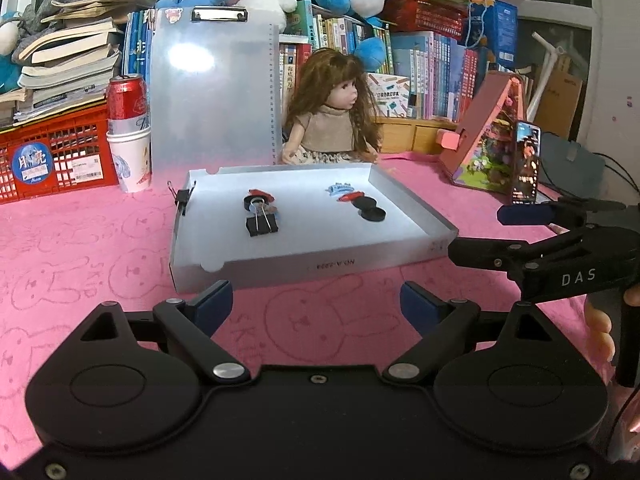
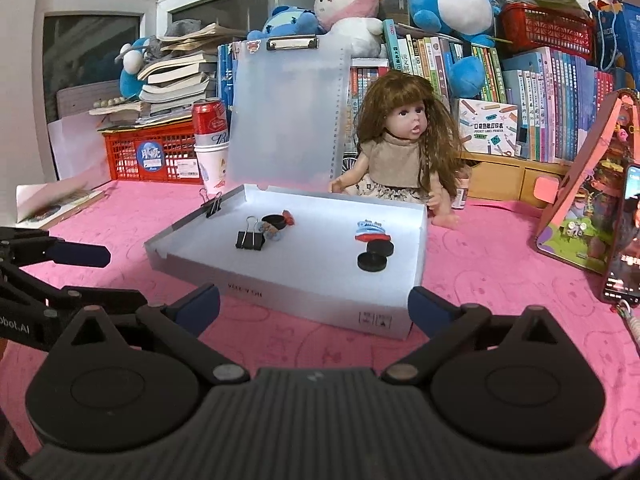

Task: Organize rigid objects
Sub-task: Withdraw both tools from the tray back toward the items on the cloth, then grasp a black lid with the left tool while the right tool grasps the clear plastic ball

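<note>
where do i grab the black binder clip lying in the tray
Grip the binder clip across its black body, which stands up off the tray floor, not the thin wire handles. Come down from above with an open hand-held gripper; the tray's walls block a low approach.

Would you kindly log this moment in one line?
left gripper: open, empty | right gripper: open, empty | box: lid up | binder clip: inside

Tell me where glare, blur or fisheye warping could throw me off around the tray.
Left wrist view: a bright glare spot sits high on the upright lid, and the tray floor looks washed out. Right wrist view: the lid is evenly lit, papers at left are smeared, and the window frames bow near the edges.
</note>
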`<state>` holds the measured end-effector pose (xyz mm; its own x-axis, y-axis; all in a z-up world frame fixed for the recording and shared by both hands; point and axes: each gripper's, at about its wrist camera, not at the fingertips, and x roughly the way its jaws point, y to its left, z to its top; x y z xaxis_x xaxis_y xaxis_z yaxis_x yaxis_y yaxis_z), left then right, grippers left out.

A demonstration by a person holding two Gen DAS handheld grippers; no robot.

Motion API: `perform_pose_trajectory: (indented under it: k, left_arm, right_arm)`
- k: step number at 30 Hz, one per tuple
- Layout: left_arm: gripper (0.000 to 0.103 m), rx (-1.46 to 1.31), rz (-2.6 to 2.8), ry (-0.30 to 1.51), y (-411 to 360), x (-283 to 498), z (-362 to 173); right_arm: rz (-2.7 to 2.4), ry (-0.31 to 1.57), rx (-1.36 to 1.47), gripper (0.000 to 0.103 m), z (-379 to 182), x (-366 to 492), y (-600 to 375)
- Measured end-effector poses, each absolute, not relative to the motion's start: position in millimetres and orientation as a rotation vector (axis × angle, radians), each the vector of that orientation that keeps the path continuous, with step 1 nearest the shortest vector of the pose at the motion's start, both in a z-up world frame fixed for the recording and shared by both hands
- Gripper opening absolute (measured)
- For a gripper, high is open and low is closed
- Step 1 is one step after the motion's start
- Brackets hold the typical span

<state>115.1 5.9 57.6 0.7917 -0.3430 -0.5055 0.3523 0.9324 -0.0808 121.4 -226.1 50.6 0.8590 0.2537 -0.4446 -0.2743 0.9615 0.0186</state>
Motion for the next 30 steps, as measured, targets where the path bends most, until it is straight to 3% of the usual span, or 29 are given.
perform_pose_trajectory:
  k: [9, 19, 25, 28, 30]
  left_arm:
    - [0.089, 0.008, -0.383, 0.543, 13.0, 93.9, 46.0]
    - [0.078, 0.041, -0.371, 0.561, 17.9, 73.7, 31.7]
    - [0.060, 0.057, -0.351, 0.550, 17.5, 69.4, 29.0]
    - [0.047, 0.077, -0.359, 0.545, 16.2, 65.5, 29.2]
    - [0.046, 0.083, -0.381, 0.553, 15.3, 62.9, 28.8]
  right_arm:
    - [0.285, 0.455, -0.066, 0.103, 37.4, 94.9, -229.3]
    - [0.353, 0.467, -0.139, 0.103, 21.6, 65.5, -222.2]
    - [0.354, 0.496, -0.152, 0.103, 12.1, 65.3, -215.9]
    - [0.359, 0.511, -0.145, 0.097, 9.8, 67.3, -215.6]
    - [0.363, 0.517, -0.147, 0.092, 8.6, 67.9, -215.0]
